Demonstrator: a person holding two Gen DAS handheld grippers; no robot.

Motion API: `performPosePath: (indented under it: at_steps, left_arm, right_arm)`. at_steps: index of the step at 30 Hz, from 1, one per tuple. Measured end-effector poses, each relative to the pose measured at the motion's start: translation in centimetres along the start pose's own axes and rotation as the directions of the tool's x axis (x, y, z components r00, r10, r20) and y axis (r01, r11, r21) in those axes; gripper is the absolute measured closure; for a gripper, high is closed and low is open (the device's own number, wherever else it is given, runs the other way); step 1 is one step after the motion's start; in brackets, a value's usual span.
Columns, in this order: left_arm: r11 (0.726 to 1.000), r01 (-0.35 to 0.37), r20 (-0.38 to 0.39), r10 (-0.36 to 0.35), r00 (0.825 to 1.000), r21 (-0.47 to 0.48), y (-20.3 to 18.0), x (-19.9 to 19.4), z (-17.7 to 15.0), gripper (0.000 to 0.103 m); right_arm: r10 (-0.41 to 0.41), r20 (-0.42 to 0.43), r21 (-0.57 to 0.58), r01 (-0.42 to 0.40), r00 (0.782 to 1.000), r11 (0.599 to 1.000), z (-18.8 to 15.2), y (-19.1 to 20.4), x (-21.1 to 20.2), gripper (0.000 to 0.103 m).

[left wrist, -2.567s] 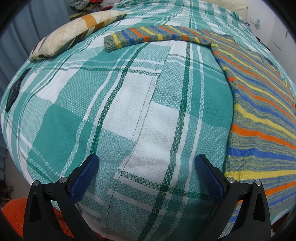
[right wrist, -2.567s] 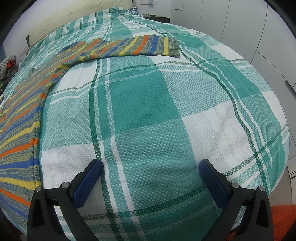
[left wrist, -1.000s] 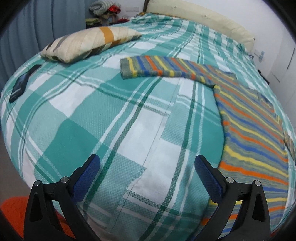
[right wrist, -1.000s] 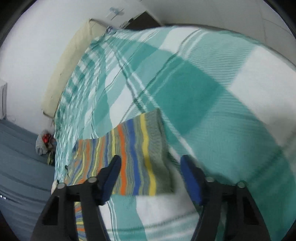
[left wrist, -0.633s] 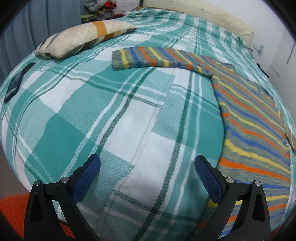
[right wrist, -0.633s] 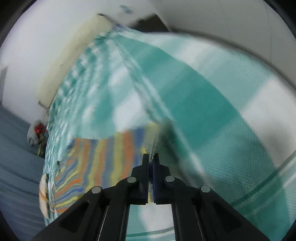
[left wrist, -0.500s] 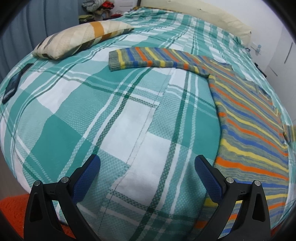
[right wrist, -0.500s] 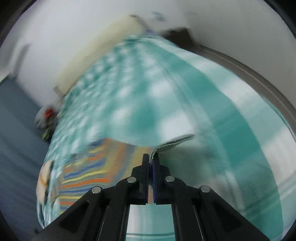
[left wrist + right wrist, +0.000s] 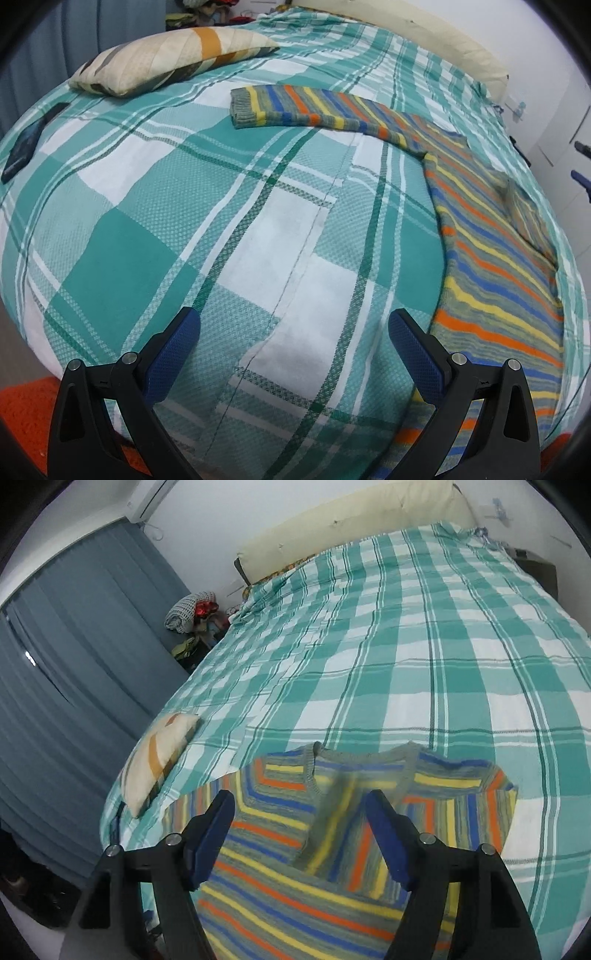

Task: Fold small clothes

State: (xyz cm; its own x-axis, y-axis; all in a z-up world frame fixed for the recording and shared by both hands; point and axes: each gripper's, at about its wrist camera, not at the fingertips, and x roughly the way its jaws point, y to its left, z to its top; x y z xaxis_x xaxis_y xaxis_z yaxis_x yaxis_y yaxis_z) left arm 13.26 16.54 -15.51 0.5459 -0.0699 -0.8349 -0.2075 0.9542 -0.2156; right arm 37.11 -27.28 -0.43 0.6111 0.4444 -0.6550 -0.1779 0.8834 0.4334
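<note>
A striped knit sweater (image 9: 495, 258) in grey, yellow, orange and blue lies flat on a teal plaid bedspread (image 9: 258, 221). Its left sleeve (image 9: 295, 107) stretches out to the left. Its right sleeve (image 9: 436, 830) lies folded over the chest. My left gripper (image 9: 291, 354) is open and empty above the bedspread, left of the sweater's hem. My right gripper (image 9: 299, 830) is open and empty just above the folded sleeve, below the neckline (image 9: 362, 764).
A cream and orange striped pillow (image 9: 166, 55) lies at the bed's left side, also in the right wrist view (image 9: 159, 757). A dark phone (image 9: 29, 144) lies at the left edge. Grey curtains (image 9: 74, 664) hang at the left. A cream headboard (image 9: 351, 520) stands at the far end.
My right gripper was shut on the right sleeve's cuff and carried it over the sweater's body. It has now opened and let the sleeve lie folded across the chest. My left gripper stayed open, shifting slightly.
</note>
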Motion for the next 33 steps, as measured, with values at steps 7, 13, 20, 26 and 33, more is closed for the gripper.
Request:
performPosePath:
  at_steps: [7, 13, 20, 26, 33]
  left_arm:
    - [1.000, -0.008, 0.000, 0.008, 1.000, 0.021, -0.7, 0.4, 0.1, 0.001]
    - [0.995, -0.054, 0.004, 0.054, 0.999, 0.079, -1.8, 0.7, -0.4, 0.001]
    - [0.993, -0.051, 0.000, 0.052, 0.999, 0.102, -2.1, 0.6, -0.4, 0.001]
    - [0.997, -0.014, -0.010, 0.015, 1.000, 0.076, -1.6, 0.3, -0.4, 0.001]
    - [0.995, -0.043, -0.021, 0.045, 0.999, 0.093, -1.8, 0.6, -0.8, 0.001]
  right_arm:
    - [-0.117, -0.080, 0.040, 0.120, 0.990, 0.992, -2.6, -5.0, 0.1, 0.047]
    - [-0.183, -0.261, 0.140, 0.225, 0.948, 0.964, -8.4, -10.9, 4.3, 0.050]
    - [-0.432, -0.257, 0.177, 0.482, 0.864, 0.858, -11.5, -14.7, 1.9, 0.055]
    - [-0.480, -0.119, 0.198, 0.494, 0.869, 0.846, -13.8, -14.6, -5.4, 0.042]
    - [-0.623, -0.045, 0.111, 0.624, 0.781, 0.774, -21.6, -14.6, -11.6, 0.041]
